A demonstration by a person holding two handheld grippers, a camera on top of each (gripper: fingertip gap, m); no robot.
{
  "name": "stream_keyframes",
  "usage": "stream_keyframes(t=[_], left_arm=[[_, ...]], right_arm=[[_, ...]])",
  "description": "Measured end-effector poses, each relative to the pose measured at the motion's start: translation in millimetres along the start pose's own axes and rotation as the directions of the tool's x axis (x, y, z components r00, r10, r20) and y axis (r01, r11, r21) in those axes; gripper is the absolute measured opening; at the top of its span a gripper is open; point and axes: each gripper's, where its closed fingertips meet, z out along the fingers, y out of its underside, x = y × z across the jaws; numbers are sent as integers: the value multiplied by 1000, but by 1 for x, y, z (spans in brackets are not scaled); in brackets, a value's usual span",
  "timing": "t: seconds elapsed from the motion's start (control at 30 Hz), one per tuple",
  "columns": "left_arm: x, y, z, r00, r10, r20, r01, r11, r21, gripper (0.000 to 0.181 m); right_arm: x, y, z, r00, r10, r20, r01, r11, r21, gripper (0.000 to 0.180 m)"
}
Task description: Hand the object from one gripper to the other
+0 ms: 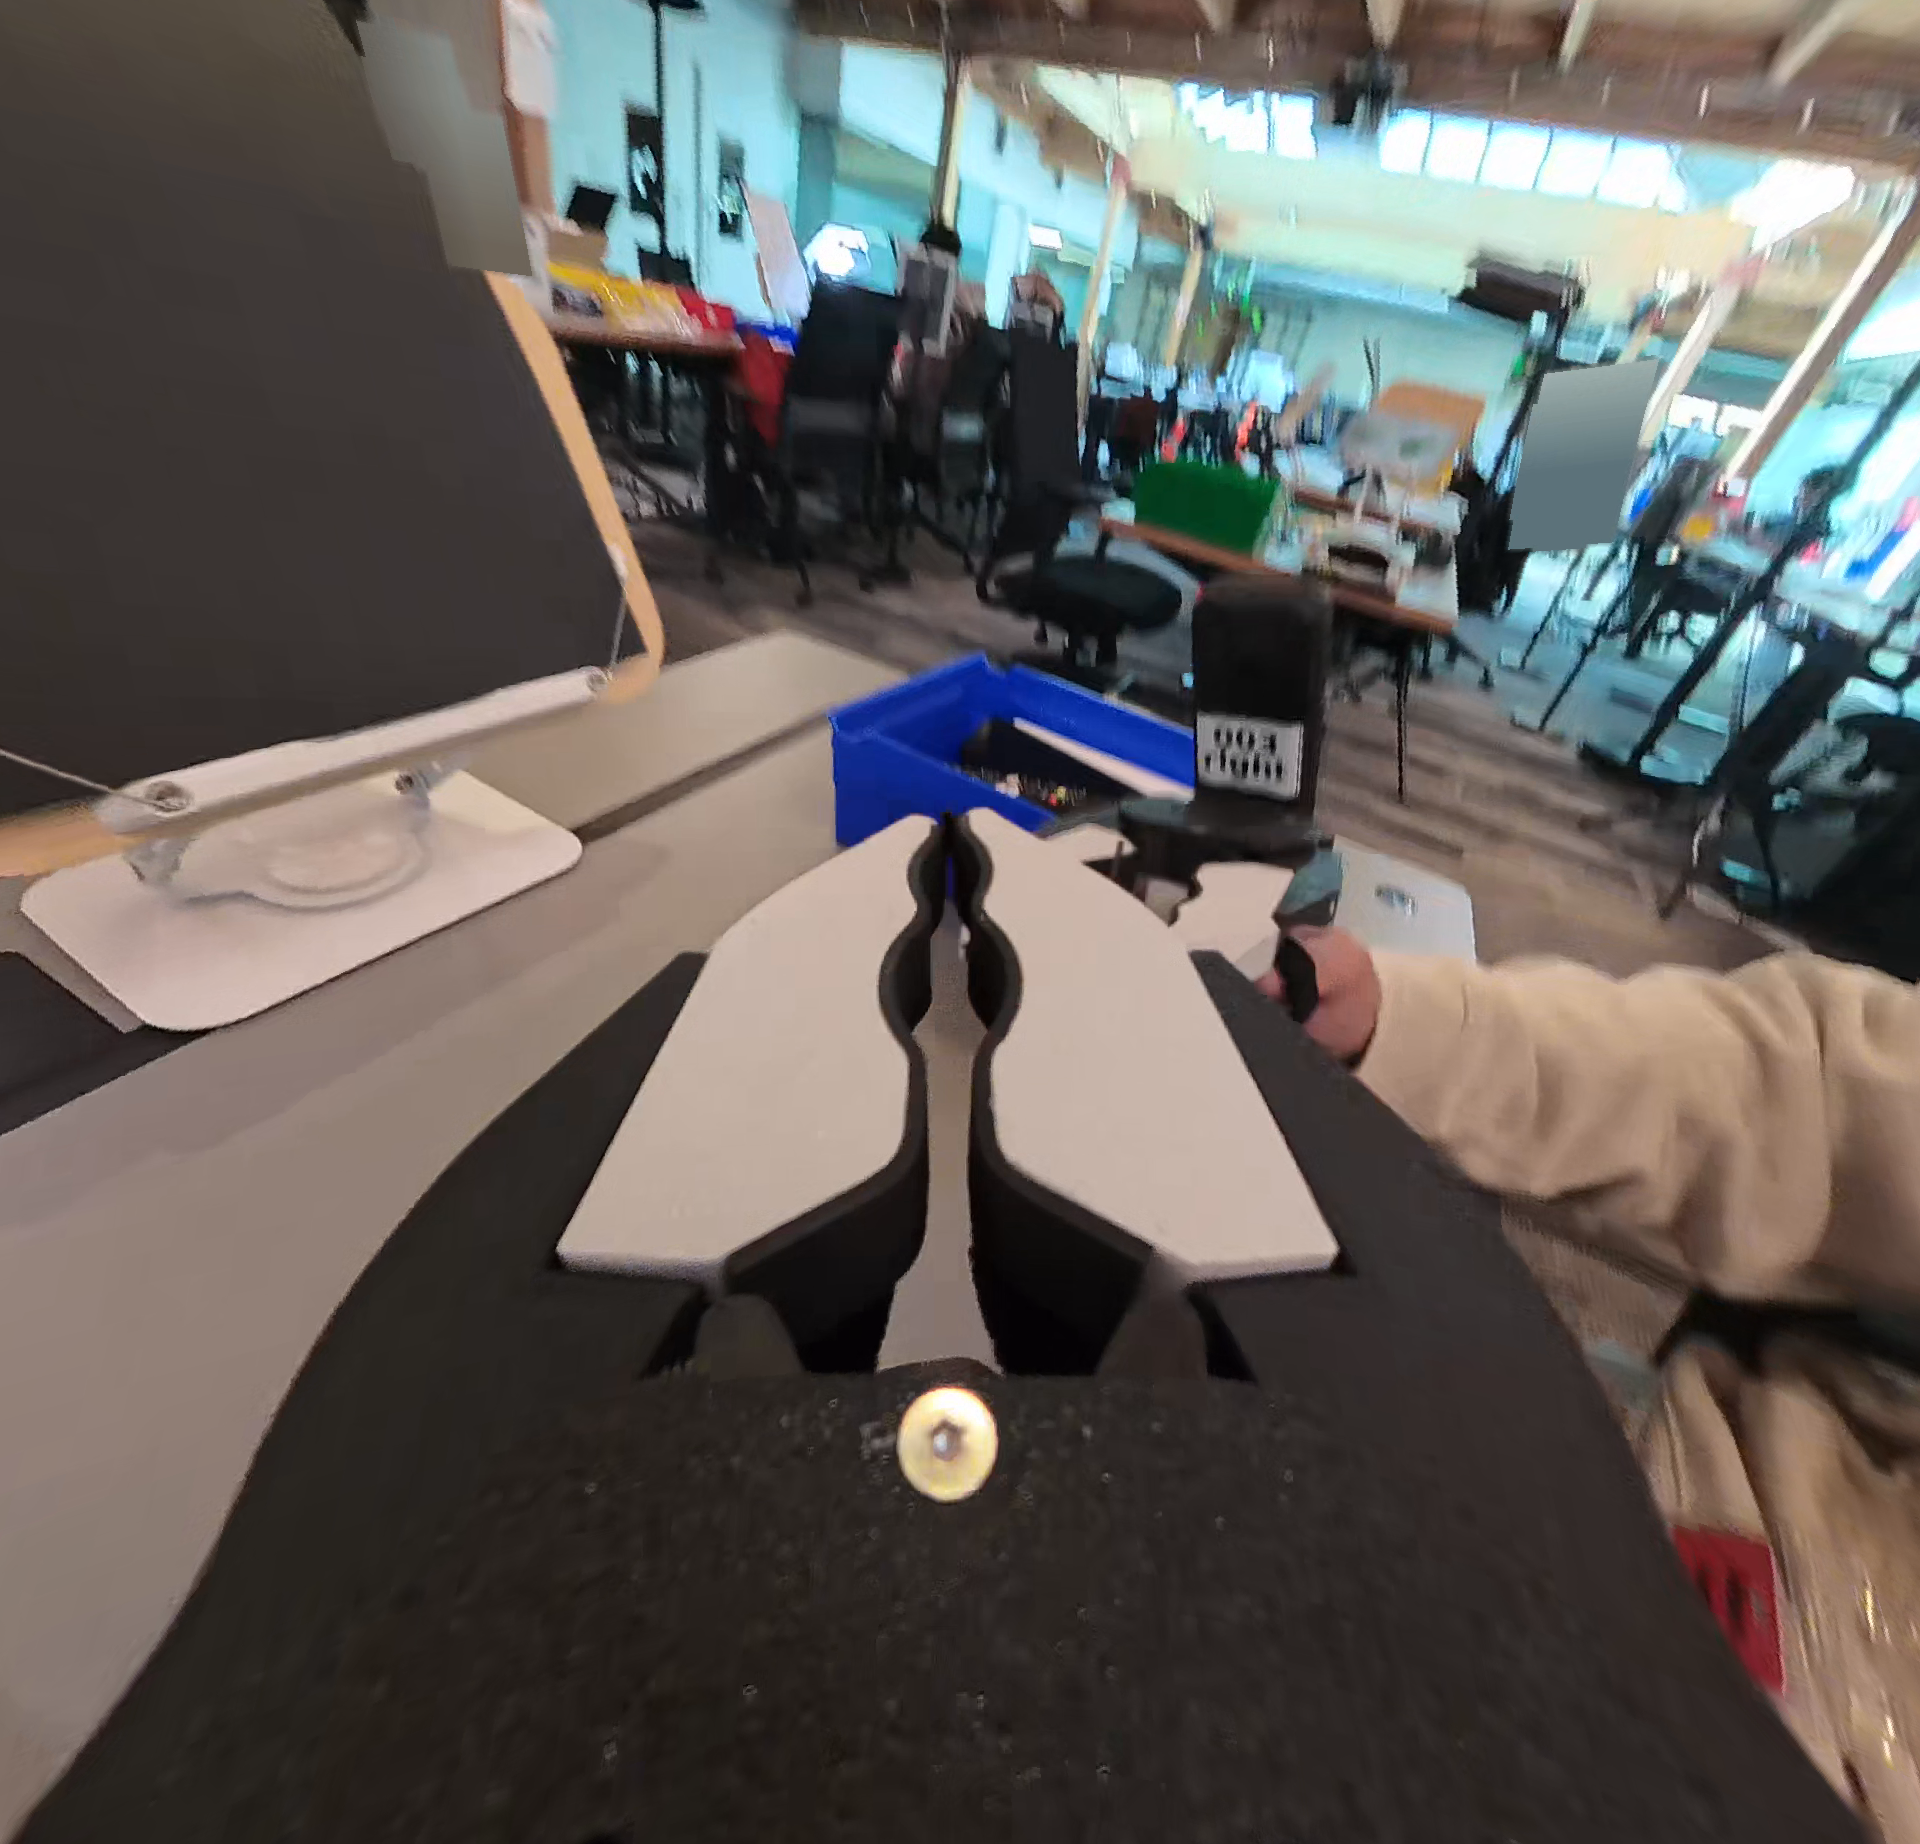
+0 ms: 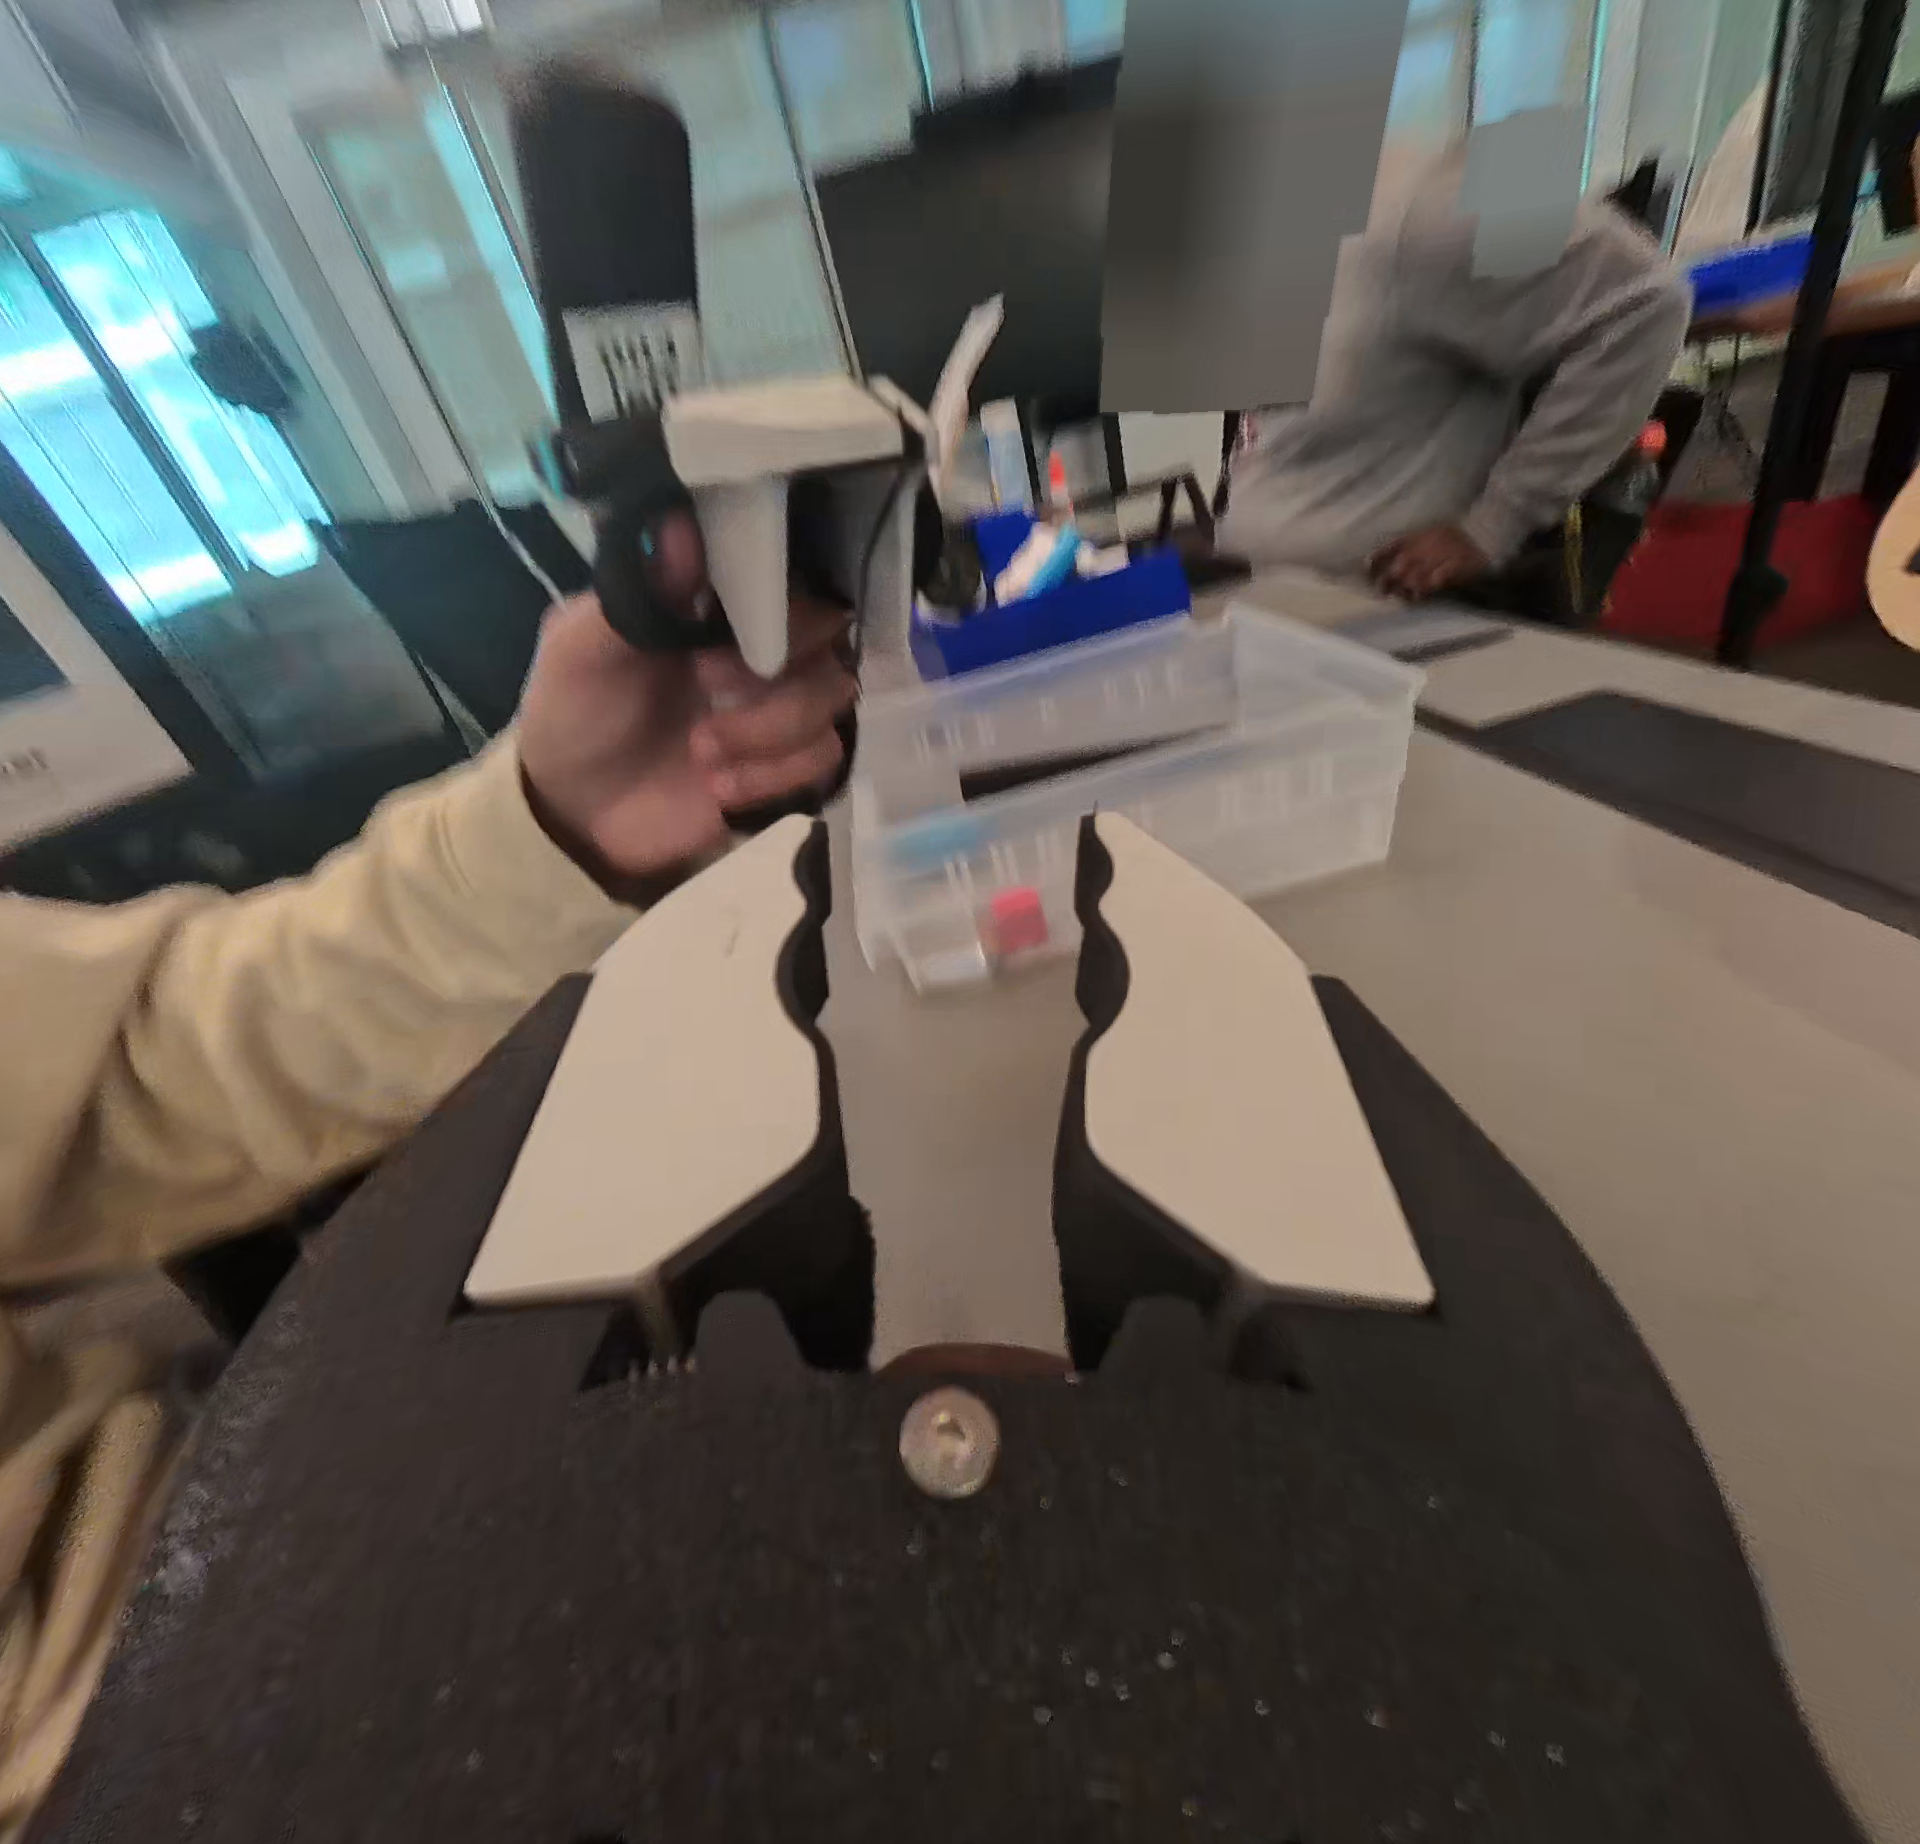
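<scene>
My left gripper (image 1: 951, 838) is shut, its tips pressed together above the grey table (image 1: 665, 859). In the right wrist view it (image 2: 902, 421) is held up at the upper left by a hand in a cream sleeve, and a thin white strip (image 2: 968, 350) sticks up from its tips. That strip does not show clearly in the left wrist view. My right gripper (image 2: 954, 838) is open and empty, low over the table, below and to the right of the left one. It also shows in the left wrist view (image 1: 1164, 875), just right of my left fingers.
A clear plastic bin (image 2: 1299, 714) holding a small red item (image 2: 1013, 911) stands ahead of the right gripper. A blue bin (image 2: 1049, 610) stands behind it and also shows in the left wrist view (image 1: 914, 755). A screen on a white stand (image 1: 301, 859) is left. A person in grey (image 2: 1455, 392) leans on the table. Some 8 cm of space lies between my two pairs of fingers.
</scene>
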Motion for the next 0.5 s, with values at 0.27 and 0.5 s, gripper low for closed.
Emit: stream_keyframes(t=[0.27,0.5], left_arm=[[5,3,10,997,-82,-17,83,992,96,0],[9,13,20,998,-57,-9,57,997,59,0]], right_arm=[[-9,-21,4,950,296,101,-313,896,314,47],[-4,-22,-6,949,297,106,-316,889,332,11]])
